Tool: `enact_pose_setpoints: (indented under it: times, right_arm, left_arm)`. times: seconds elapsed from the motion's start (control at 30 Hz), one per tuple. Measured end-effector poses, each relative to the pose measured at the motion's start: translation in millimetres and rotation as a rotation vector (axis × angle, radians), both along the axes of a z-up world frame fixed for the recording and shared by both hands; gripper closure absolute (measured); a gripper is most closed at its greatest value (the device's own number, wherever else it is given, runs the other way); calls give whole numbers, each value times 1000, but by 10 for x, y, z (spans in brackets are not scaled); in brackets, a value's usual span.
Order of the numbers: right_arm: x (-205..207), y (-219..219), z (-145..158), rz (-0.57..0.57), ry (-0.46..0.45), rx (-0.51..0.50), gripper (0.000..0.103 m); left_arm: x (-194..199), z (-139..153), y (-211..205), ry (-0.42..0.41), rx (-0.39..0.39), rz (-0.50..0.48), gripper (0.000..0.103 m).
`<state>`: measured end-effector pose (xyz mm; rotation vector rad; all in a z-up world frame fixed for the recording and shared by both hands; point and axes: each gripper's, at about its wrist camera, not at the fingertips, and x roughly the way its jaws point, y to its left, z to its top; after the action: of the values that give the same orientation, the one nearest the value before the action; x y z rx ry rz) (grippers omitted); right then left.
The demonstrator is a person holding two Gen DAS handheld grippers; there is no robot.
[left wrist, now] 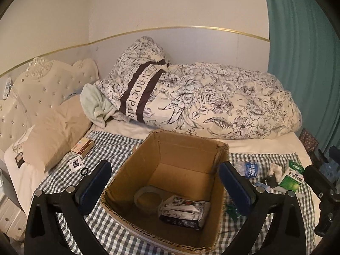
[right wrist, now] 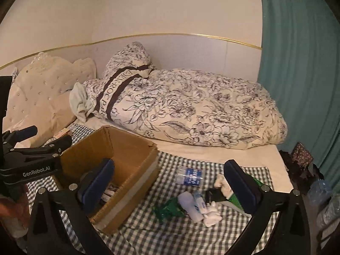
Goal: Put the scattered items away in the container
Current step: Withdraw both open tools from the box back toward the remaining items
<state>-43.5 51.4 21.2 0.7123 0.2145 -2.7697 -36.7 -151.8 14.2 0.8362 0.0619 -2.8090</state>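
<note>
On the checked cloth (left wrist: 119, 146) spread over the bed stands an open cardboard box (left wrist: 170, 148), and inside it lie a roll of tape (left wrist: 147, 198) and a patterned tissue pack (left wrist: 183, 212), touching one another on the box floor. The quilt (left wrist: 212, 102) behind carries a dark band lettered "EN·ROCPAR", its first letters folded out of sight. From the right wrist view the left gripper's side reads "GenRobot.AI".

The left gripper (left wrist: 164, 188) hangs above the box with its jaws spread wide and nothing between the pads; the box lies framed between its fingers. To its left, beside the beige pillow (left wrist: 55, 136), rest a small red-and-white carton (left wrist: 82, 146), a white sachet (left wrist: 75, 164) and a black ring (left wrist: 85, 171); their print is too small to read.

The right gripper (right wrist: 169, 187) is likewise wide apart and empty. Between and below its fingers lie a water bottle (right wrist: 189, 176) with a blue label, a white tube (right wrist: 188, 205), a blue-and-white tube (right wrist: 200, 201), crumpled tissue (right wrist: 212, 217), a green wrapper (right wrist: 167, 209) and a green-and-white box (left wrist: 292, 176), all on the cloth to the right of the box.
</note>
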Motion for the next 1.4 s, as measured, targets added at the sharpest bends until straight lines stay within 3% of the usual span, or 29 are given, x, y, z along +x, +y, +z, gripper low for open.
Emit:
enact_pose_setpoints:
  times: [0.83,1.4]
  right_arm:
    - [292,949,234,-129,52,8,0]
    - [237,1464,103,-141,42,-46,0]
  left_arm:
    - [34,284,916,61,16,-157,0]
    - [-196,35,1390,-1,9,-253,0]
